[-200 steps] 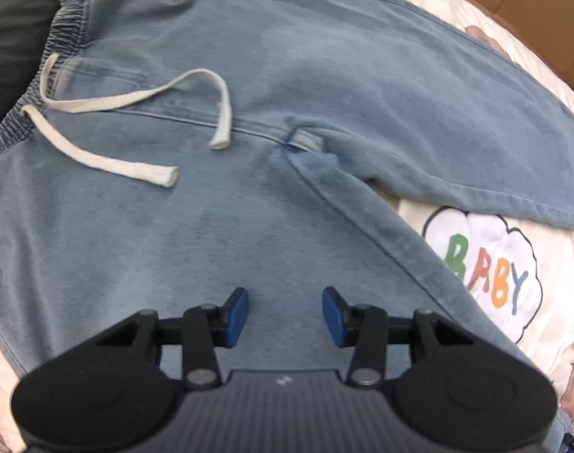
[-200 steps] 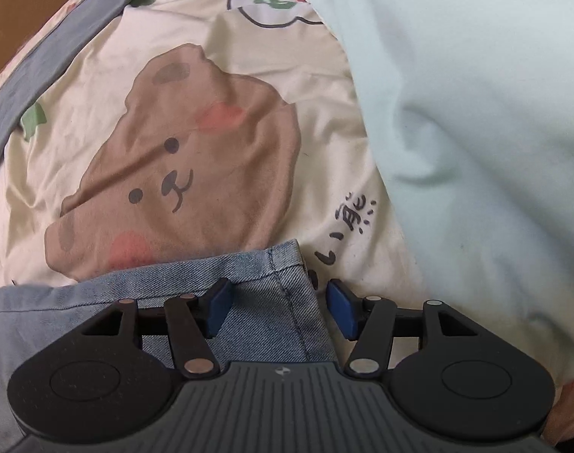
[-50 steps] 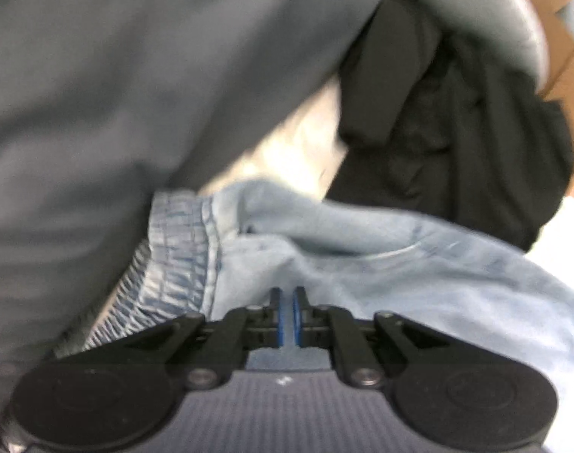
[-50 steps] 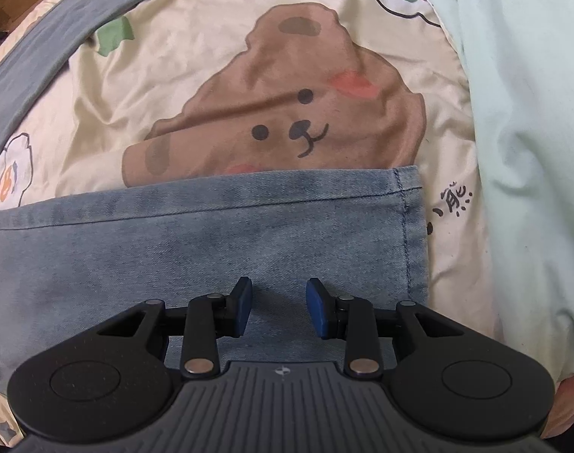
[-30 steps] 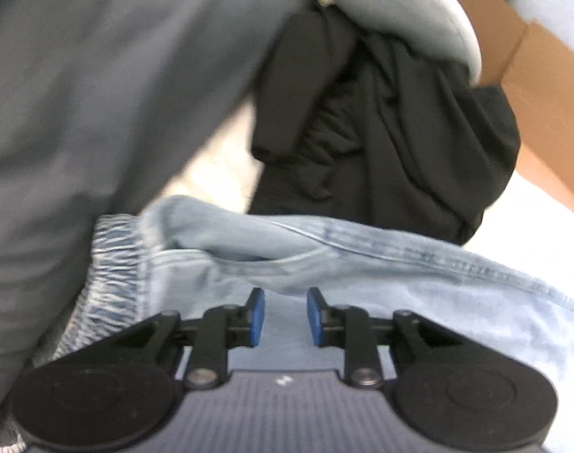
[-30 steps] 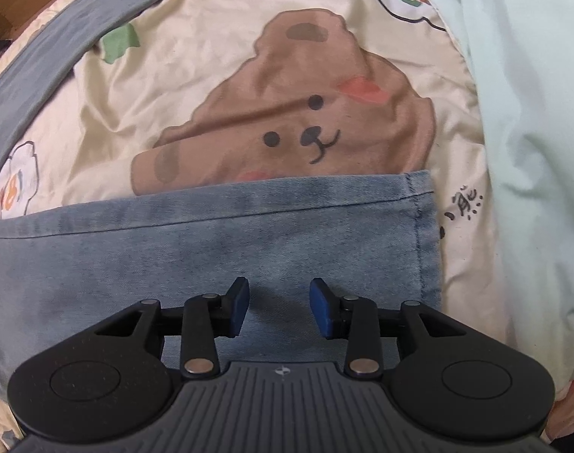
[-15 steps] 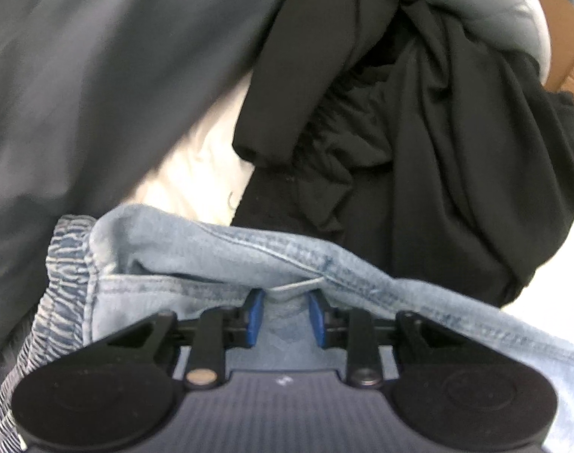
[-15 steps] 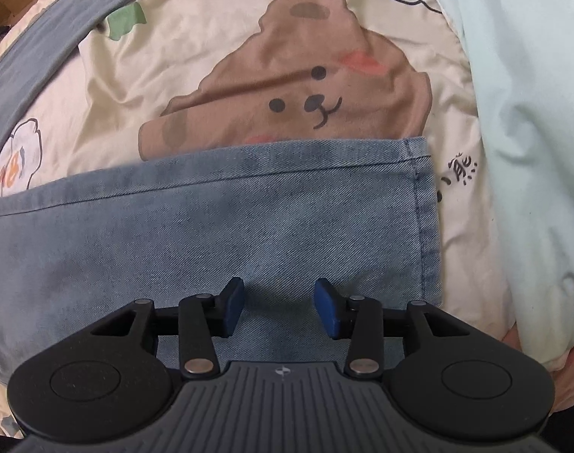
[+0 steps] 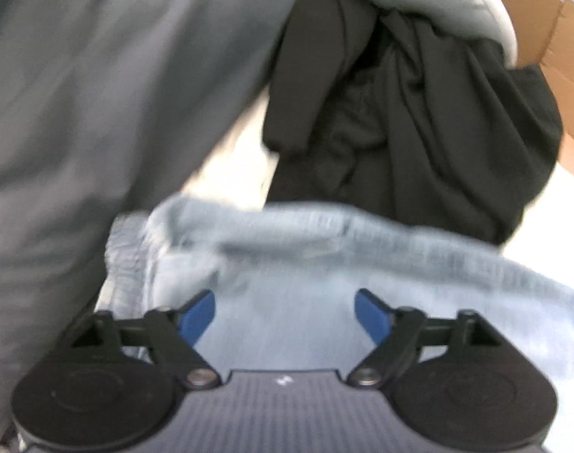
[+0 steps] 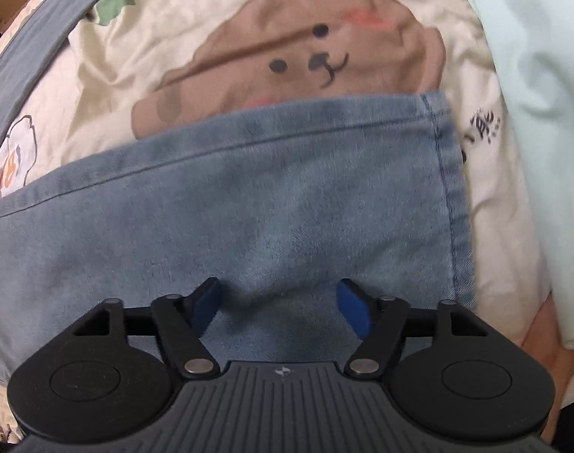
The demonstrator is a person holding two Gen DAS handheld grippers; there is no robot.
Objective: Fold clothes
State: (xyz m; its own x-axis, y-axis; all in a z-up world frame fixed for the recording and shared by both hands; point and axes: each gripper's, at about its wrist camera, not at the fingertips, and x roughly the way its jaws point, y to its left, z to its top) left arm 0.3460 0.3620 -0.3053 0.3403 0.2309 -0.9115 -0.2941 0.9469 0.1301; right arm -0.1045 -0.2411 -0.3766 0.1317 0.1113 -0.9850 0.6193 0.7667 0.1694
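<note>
both tongs — left tongs (image 9: 285,311), right tongs (image 10: 281,307) — spread over jeans (image 10: 249,204)

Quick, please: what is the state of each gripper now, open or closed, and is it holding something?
Left gripper: open, holding nothing, above the jeans near the waistband.
Right gripper: open, holding nothing, over the jeans leg.

Black hand-held gripper (image 10: 279,304), blue pads (image 10: 353,311)
</note>
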